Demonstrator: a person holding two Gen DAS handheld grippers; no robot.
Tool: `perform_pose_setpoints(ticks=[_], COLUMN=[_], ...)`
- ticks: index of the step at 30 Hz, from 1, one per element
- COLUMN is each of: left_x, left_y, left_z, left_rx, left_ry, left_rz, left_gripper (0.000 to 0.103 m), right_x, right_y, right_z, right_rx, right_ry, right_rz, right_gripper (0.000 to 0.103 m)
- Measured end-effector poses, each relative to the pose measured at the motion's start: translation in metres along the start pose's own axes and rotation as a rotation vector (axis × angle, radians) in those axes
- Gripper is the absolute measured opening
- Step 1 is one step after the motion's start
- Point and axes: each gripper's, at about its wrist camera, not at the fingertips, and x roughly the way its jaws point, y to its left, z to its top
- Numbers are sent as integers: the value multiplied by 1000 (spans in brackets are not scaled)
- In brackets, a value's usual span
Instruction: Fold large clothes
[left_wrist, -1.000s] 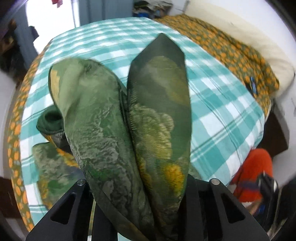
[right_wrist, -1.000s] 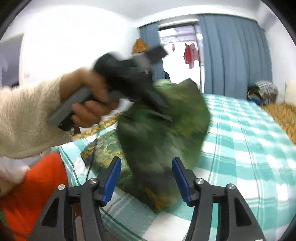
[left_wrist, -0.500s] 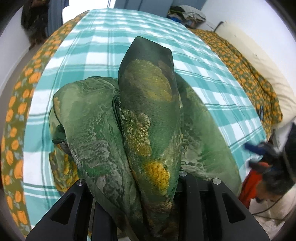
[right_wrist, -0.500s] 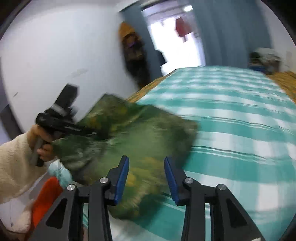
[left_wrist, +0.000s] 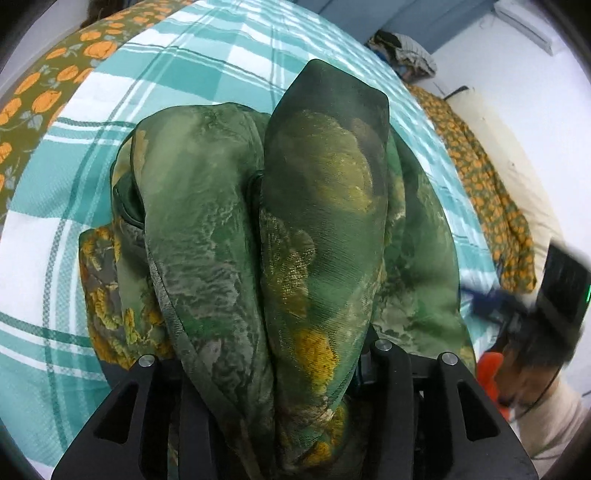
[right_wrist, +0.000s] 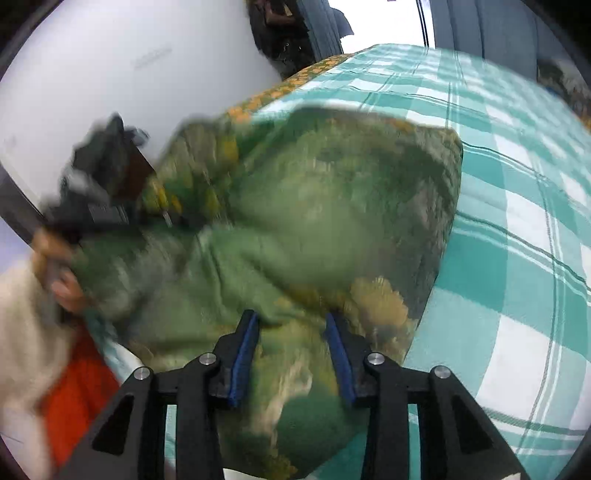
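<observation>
- Bed: covered by a woven sheet in a teal-and-white check; an olive border with orange flowers runs along its edge.
- Garment: large, thin, slightly shiny green cloth with a mottled print of olive, dark green and yellow-orange patches. It is bunched on the near part of the bed, partly lifted; in the left view two rounded folds rise side by side, and lower layers spread on the sheet.
- Garment in the right view: a wide, motion-blurred heap with one squarish corner toward the far side.
- Left gripper: black; fingers buried in cloth, pinching the garment.
- Right gripper: blue pads spread, cloth lying between them, not pressed.
- No legible writing.
</observation>
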Motion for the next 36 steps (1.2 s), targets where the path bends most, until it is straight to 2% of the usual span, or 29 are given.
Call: perform_pose_setpoints(ticks=[2, 4, 7, 8, 10, 12, 15, 18, 20, 22, 23, 25, 28, 30, 32, 35, 36], left_x=[-1, -2, -6, -6, 0, 5, 3, 0, -1, 1, 1, 3, -5, -6, -6, -11, -12], left_y=[7, 11, 17, 21, 35, 42, 40, 48, 52, 58, 62, 66, 68, 61, 62, 60, 61], left_z=[-1, -5, -9, -9, -10, -11, -12, -17, -18, -20, -20, -22, -30, -34, -34, -36, -35], left_rx=[-27, -48, -54, -61, -116, -144, -130, -128, -134, -138, -139, -145, -119, -122, -135, -144, -149], left_ry=[-5, -8, -14, -18, -16, -15, -19, -23, -25, -28, -29, -33, -37, -49, -52, -56, -57], left_rz=[-34, -56, -72, -80, -113, -127, -146, -164, -183, -208, -217, -236, -227, -208, -210, -199, -197], left_gripper=[42, 42, 41, 40, 38, 38, 39, 39, 39, 39, 39, 39, 39, 39, 40, 41, 43], right_x=[-5, 0, 41, 61, 119, 135, 114, 63, 24, -17, -24, -26, 27, 44, 42, 21, 10], right_y=[-5, -10, -17, -20, -19, -7, -4, 5, 18, 36, 38, 48, 34, 30, 31, 37, 44], right_z=[35, 63, 87, 87, 73, 63, 63, 52, 32, -6, -18, -47, -74, -76, -71, -57, -48], right_rx=[25, 41, 91, 98, 30, -48, -33, -63, -87, -116, -129, -139, -50, -54, -35, -33, -48], right_ry=[-53, -68, -13, 27, 154, 153, 107, 28, -19, -70, -79, -47, 89, 78, 85, 106, 83], right_rz=[-34, -43, -33, -41, -137, -210, -191, -142, -95, -67, -58, -69, -123, -140, -133, -139, -160], right_gripper=[38, 39, 39, 39, 38, 38, 38, 39, 39, 39, 39, 39, 39, 39, 41, 41, 42])
